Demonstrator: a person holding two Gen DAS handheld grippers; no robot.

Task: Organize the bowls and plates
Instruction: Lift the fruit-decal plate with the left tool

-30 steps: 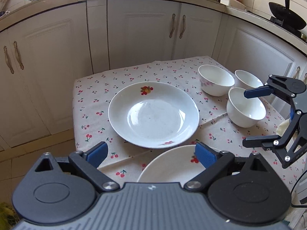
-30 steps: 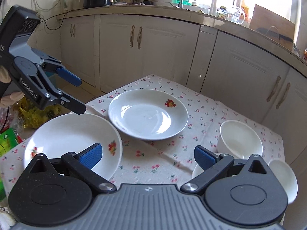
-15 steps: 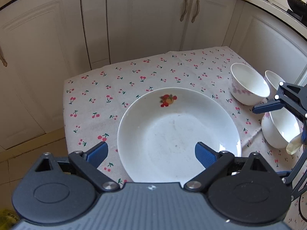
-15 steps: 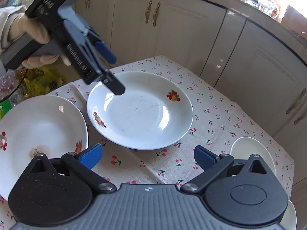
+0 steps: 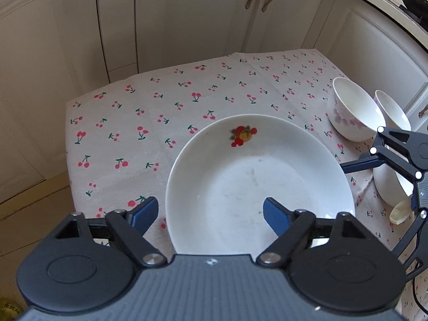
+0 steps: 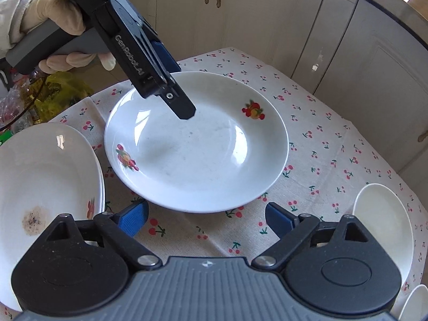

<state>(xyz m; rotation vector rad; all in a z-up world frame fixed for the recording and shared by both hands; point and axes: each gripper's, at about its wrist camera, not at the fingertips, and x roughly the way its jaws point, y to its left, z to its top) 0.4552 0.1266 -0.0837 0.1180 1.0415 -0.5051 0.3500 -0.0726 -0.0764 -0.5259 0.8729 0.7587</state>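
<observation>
In the left wrist view, the left claw [image 5: 210,211] is seen released, its jaws having just been closing. The near left rim of the deep plate [image 5: 256,184] lies between the blue pads [image 5: 143,211], which do not press on it: one pad is over the cherry-print cloth [image 5: 160,112] outside the rim, the other over the plate's basin. The plate is set near the middle of the counter [image 5: 70,160], with bare cloth left open toward the far edge and the left edge. Two bowls [image 5: 350,109] are found touching each other close to the right edge, and a third bowl [image 5: 388,184] is partly hidden behind the right claw [image 5: 355,164], whose one visible finger is held just beside the plate's right rim. Cabinet doors [image 5: 187,13] are seen close behind the far edge.

In the right wrist view, the right claw [image 6: 206,218] is likewise released, its jaws having just been closing, with only cloth between the pads and the deep plate [image 6: 198,144] just beyond them. The left claw [image 6: 184,111] is held by a gloved hand [image 6: 58,26] and is angled down over the plate's far left rim. A second plate [image 6: 45,171], marked by a brown stain, is placed at the left edge, just beside the deep plate. A bowl [image 6: 379,224] is seen at the right edge, well apart from the deep plate, with open cloth between them.
</observation>
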